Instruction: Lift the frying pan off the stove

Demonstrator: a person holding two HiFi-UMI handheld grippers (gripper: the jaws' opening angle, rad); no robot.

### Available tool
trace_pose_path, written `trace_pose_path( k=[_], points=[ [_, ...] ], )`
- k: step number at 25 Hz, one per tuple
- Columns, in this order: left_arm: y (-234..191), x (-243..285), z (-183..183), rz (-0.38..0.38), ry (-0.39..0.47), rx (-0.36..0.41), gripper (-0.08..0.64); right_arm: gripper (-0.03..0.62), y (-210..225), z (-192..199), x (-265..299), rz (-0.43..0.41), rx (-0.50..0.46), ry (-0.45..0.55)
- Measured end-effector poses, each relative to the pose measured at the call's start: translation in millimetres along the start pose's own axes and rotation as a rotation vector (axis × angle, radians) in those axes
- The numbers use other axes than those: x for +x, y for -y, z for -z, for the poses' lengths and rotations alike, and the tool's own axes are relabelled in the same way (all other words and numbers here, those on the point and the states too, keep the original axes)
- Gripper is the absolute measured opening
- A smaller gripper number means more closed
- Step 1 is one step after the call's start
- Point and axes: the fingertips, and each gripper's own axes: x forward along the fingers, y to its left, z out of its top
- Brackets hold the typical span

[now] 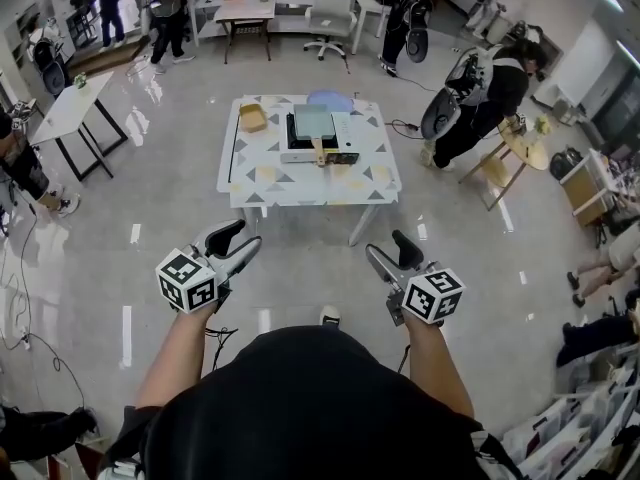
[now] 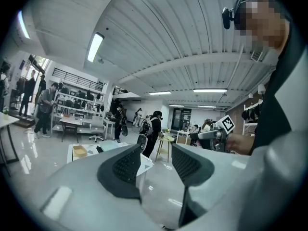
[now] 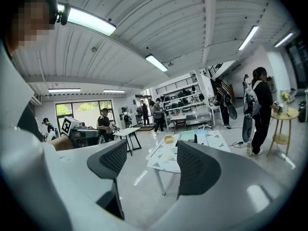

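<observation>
White patterned table (image 1: 262, 176); stove (image 1: 300, 155), wooden box (image 1: 252, 118), blue plate (image 1: 330, 99) on top.

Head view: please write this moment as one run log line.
left claw: open, empty | right claw: open, empty | pan: on stove, not reached

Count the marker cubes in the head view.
2. One cube sits on the left tongs, lower left; the other cube on the right tongs, lower right. None looks hidden.

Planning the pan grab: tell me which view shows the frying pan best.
Head view: frying pan seen from above, handle clear. Both gripper views show it only as a small, distant patch on the table.
</observation>
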Motion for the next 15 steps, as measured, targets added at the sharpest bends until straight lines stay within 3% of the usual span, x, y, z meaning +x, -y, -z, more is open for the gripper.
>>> trace_pose_path(
  k=[15],
  points=[
    [-35.6, 62.5, 5.3, -0.033, -0.048, -0.047, 0.199, 0.350, 61.2, -5.2, 53.5, -0.044, 0.049, -0.045]
  ],
)
